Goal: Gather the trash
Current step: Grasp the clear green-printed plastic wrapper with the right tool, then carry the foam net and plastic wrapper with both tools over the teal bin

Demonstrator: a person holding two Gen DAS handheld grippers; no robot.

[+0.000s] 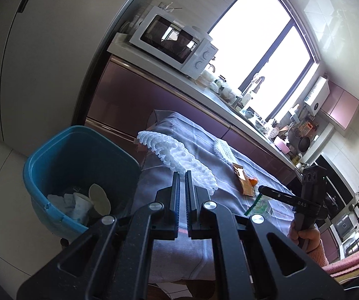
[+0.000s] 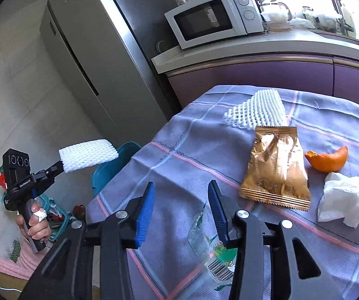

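Observation:
My left gripper (image 1: 182, 175) is shut on one end of a white foam net (image 1: 174, 152). In the right wrist view that net (image 2: 88, 153) sticks out level from the left gripper (image 2: 60, 166), off the table's left edge and just above the blue bin (image 2: 114, 165). My right gripper (image 2: 180, 195) stands open over a clear printed plastic wrapper (image 2: 204, 235) that lies flat on the cloth; its pads do not touch it. Further right lie a gold snack bag (image 2: 275, 167), an orange peel (image 2: 329, 160), a crumpled tissue (image 2: 346, 197) and a second foam net (image 2: 256, 111).
The blue bin (image 1: 79, 165) stands on the floor against the table's end and holds crumpled paper and a paper cup. The table wears a purple checked cloth (image 2: 179, 140). Behind it run a purple-fronted counter (image 2: 266, 47) with a microwave (image 2: 211, 17), and a tall fridge (image 2: 84, 50).

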